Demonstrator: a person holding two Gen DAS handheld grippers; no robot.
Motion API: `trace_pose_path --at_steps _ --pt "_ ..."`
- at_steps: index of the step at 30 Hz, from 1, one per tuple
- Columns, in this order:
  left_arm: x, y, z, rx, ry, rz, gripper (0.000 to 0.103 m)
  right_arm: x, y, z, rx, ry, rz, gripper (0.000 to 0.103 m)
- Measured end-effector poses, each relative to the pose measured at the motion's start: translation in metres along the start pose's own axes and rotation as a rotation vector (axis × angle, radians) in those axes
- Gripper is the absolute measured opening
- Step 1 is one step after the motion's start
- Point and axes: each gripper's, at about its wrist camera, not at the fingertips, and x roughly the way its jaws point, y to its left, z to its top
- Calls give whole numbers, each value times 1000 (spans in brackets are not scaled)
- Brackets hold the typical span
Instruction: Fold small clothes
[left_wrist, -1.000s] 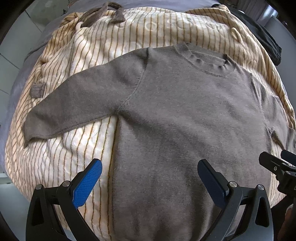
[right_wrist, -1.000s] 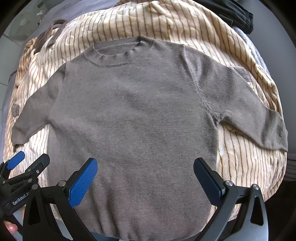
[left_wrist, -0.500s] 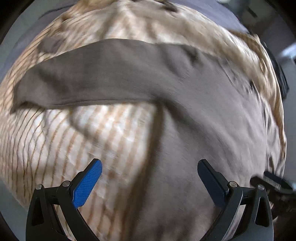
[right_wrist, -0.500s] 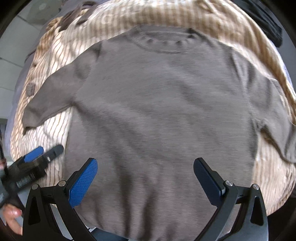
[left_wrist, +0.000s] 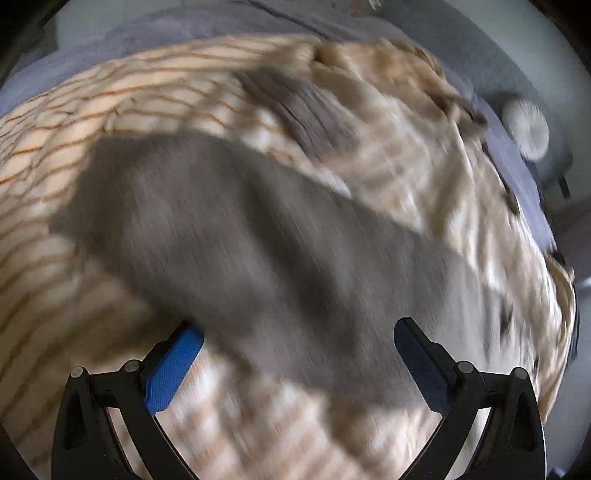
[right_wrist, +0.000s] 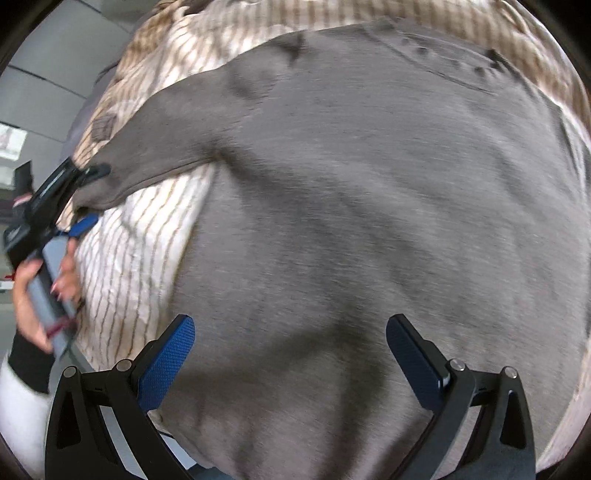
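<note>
A small grey knitted sweater (right_wrist: 369, 192) lies flat, front up, on a cream striped cloth (right_wrist: 133, 236). Its body fills the right wrist view, neckline (right_wrist: 443, 62) at the top. My right gripper (right_wrist: 291, 321) hovers open over the lower body with nothing between its fingers. The sweater's left sleeve (left_wrist: 236, 236) crosses the blurred left wrist view. My left gripper (left_wrist: 297, 328) is open at the cuff end, its jaws straddling the sleeve and its blue pad (left_wrist: 173, 362) at the sleeve's edge. In the right wrist view the left gripper (right_wrist: 88, 197) sits at the cuff, held by a person's hand (right_wrist: 29, 295).
The striped cloth (left_wrist: 110, 110) spreads well beyond the sweater and carries a brown corduroy patch (left_wrist: 306, 114). A grey-blue sheet (left_wrist: 184, 33) lies beneath it. A white round object (left_wrist: 526, 129) sits at the far right. Pale floor (right_wrist: 55, 62) shows at the left.
My left gripper has swung left from the sweater's hem along the sleeve to its cuff. The right gripper has shifted left and closer over the body. Both stay open.
</note>
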Motion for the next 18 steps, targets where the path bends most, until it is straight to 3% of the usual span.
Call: trace_pose_path --at_steps 2,4,5,6,7,11,18 --pt "2 4 9 -27 -45 18 99 4 4 1 -11 3 4 103" --pt "1 14 15 -60 -85 37 60 8 8 2 -19 1 21 103" --pt "2 19 18 -79 -83 33 50 9 10 3 -22 -5 34 103" --pt "3 26 19 -104 -80 1 27 11 11 4 -24 -10 43 103" --pt "2 28 19 -110 -79 -27 10 11 12 4 -25 -16 56 103" --pt "-12 19 20 -32 -123 -116 9 9 12 3 -21 -50 126 103" --pt "-57 -78 12 251 -198 -352 9 -1 -3 5 8 -122 178 103"
